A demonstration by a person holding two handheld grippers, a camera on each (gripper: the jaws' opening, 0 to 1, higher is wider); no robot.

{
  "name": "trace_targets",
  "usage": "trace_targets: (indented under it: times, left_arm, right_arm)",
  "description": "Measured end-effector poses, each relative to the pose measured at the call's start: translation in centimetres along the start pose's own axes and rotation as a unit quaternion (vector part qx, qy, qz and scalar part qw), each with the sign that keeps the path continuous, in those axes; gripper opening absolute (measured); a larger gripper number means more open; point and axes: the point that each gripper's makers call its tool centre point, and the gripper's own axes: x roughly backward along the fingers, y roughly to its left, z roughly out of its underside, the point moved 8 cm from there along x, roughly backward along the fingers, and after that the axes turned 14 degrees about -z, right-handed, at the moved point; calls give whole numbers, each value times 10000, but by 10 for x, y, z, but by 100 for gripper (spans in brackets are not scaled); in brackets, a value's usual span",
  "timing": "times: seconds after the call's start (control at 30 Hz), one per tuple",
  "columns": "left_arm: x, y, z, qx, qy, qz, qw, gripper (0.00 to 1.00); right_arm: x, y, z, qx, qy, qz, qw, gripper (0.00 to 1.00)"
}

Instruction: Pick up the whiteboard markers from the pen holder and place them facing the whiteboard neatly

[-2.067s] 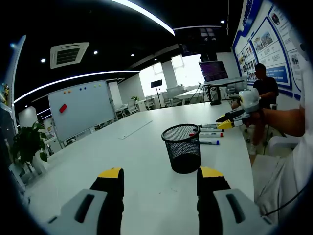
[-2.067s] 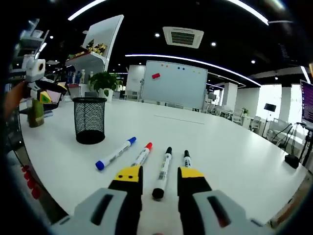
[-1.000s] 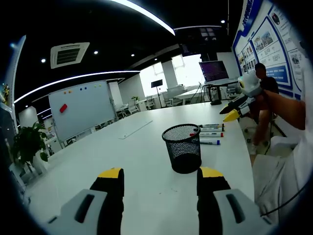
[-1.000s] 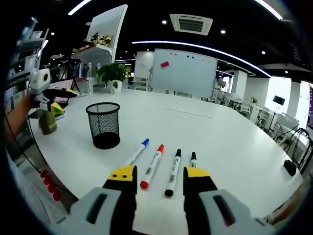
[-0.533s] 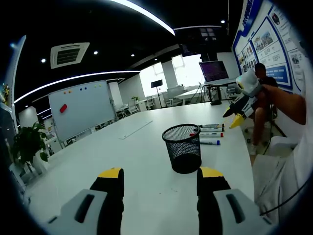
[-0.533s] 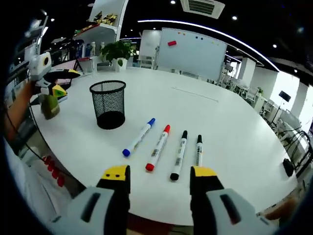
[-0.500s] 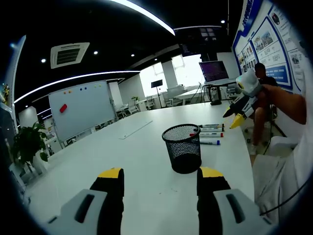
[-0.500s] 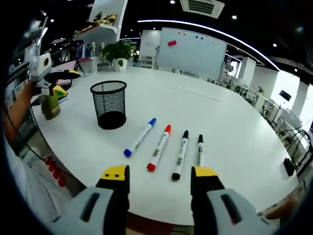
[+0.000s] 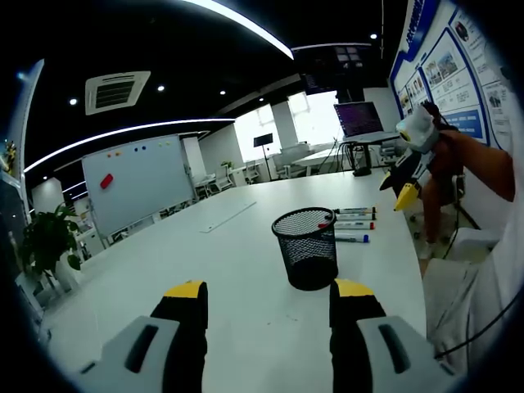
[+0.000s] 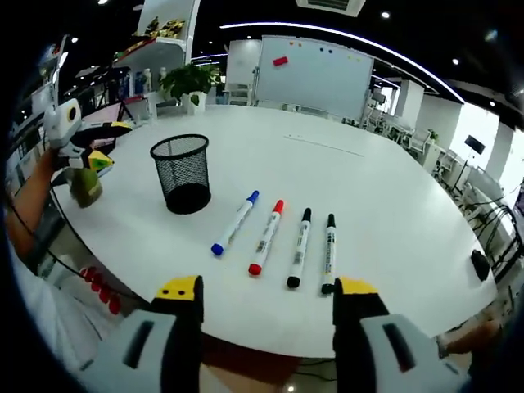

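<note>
- Step in hand: placing appears complete. 4 markers lie in a row on the worktop: blue marker, red marker, and 2 black markers, beside the pen holder, which looks empty, their capped ends toward the whiteboard.
- Right claw: wide open, empty, above the near edge. Left claw: open, empty, short of the holder.
- Next move, judged: none beyond checking the row's evenness.
- Against 2.1 s ago: the right claw has risen and drawn back from the row; markers unchanged.
</note>
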Motion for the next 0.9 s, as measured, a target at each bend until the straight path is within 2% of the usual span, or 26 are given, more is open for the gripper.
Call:
trace_targets:
  times: [0.23,0.33,0.5,0.73,0.9]
  left_arm:
    - [0,0,0,2,-5,-2,10000,61]
    - [0,0,0,5,-12,-6,10000,61]
    - [0,0,0,11,-22,-11,10000,61]
    - [1,-1,0,12,-24,-11,10000,61]
    - [0,1,1,15,-24,-10,10000,61]
  right_arm:
    - [-4,3,0,22,74,-14,10000,62]
    - [-7,7,-1,29,-24,-94,9999,63]
    - [-12,9,3,82,139,-85,9998,63]
    - [-11,11,5,65,94,-167,9998,64]
    - [-13,13,8,134,182,-223,9995,64]
